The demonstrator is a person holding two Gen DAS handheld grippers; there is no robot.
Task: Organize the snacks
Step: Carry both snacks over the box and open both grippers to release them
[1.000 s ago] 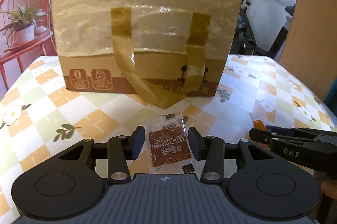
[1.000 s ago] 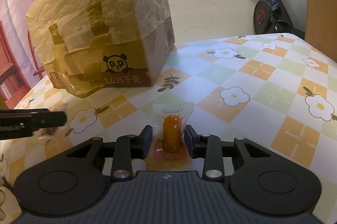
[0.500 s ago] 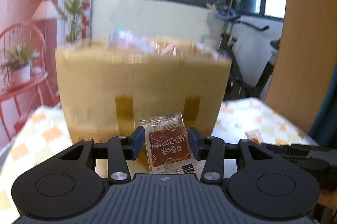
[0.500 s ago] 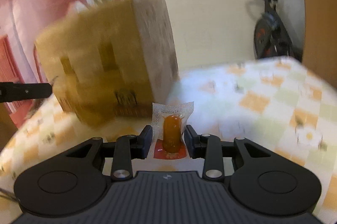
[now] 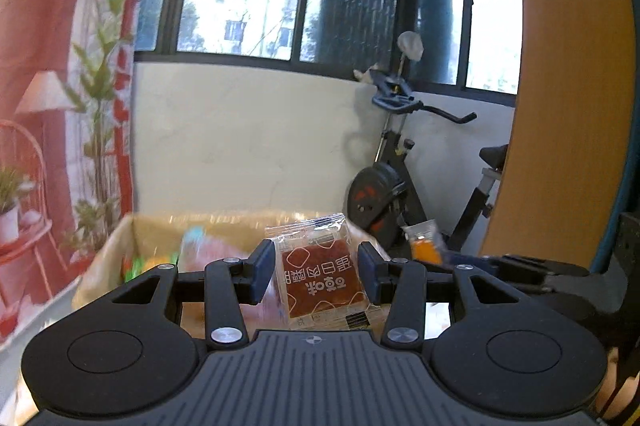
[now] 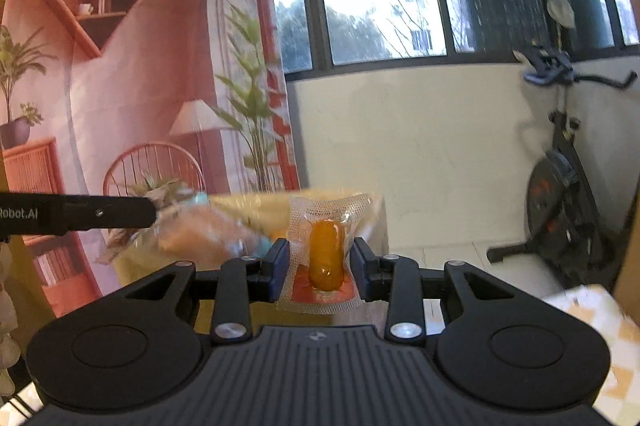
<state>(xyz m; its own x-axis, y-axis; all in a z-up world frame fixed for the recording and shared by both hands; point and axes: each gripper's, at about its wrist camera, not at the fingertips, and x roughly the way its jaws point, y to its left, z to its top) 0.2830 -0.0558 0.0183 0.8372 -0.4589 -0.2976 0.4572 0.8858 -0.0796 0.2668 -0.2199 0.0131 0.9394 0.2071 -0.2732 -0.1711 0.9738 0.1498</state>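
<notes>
Snacks are both up in the air: left gripper (image 5: pixel 316 272) is clamped on a flat clear packet with a brown square label (image 5: pixel 322 276), right gripper (image 6: pixel 319 268) is pinched tight on a small clear pouch with an orange sausage-shaped piece (image 6: pixel 326 252). Both sit just in front of the open tan cardboard box (image 5: pixel 120 250), blurry wrappers inside.

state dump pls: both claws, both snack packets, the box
left claw: shut on the brown packet
brown packet: sealed, held upright, off the table
right claw: shut on the orange snack packet
orange snack packet: sealed, held upright, off the table
cardboard box: open at the top, snacks already inside, blurred
</notes>
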